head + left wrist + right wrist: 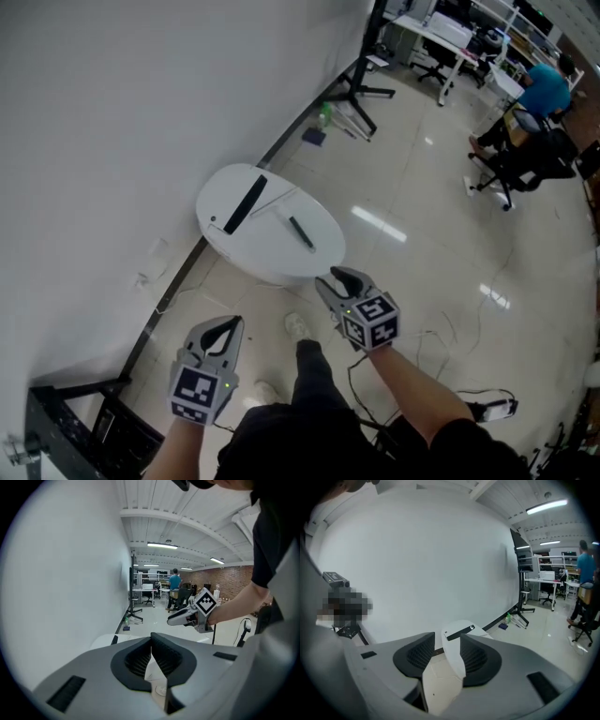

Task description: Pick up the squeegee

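My right gripper [447, 640] fills the lower frame: two grey jaws with black ribbed pads [421, 654], standing apart with nothing held. Through the gap, further off, a round white table [454, 660] stands by a plain white wall [417, 564], a long black squeegee [459, 633] lying flat on it. Far right, a person in a blue shirt [584, 564] stands near desks [541, 581].

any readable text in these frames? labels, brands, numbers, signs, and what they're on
No readable text in any view.
Marker cubes on the left gripper and right gripper: black-and-white square patterns only, no letters or numbers.
Squeegee and white table: no print visible.
Far desks: anything on them is too small to read.
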`<action>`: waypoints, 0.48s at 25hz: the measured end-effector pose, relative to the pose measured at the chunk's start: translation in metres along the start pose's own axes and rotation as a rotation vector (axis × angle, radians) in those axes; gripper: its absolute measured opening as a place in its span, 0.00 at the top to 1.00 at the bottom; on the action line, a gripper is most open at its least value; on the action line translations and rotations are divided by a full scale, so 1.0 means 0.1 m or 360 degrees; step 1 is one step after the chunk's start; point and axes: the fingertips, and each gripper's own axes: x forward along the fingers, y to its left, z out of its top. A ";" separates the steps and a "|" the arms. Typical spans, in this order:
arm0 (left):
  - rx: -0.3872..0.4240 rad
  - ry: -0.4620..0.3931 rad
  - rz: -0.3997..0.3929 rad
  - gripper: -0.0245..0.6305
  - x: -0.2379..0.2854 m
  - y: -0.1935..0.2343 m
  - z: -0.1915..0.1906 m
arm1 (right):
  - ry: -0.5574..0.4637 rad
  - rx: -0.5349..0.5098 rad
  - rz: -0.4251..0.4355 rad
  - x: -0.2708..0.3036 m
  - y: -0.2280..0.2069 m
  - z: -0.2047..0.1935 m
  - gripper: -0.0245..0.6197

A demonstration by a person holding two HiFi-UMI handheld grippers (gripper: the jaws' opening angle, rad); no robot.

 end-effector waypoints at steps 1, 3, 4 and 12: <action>-0.0011 0.0015 0.0009 0.97 0.15 0.05 0.00 | 0.0018 -0.0007 0.0004 0.18 -0.14 -0.02 0.70; -0.0040 0.0053 0.0025 0.97 0.50 0.21 -0.04 | 0.0060 -0.0022 0.0012 0.60 -0.42 -0.07 0.70; -0.0056 0.0074 0.0031 0.97 0.67 0.29 -0.06 | 0.0085 -0.0026 0.0017 0.82 -0.56 -0.11 0.70; -0.0242 0.0187 0.0108 0.97 1.83 0.75 -0.16 | 0.0273 -0.0077 0.0045 2.33 -1.46 -0.57 0.70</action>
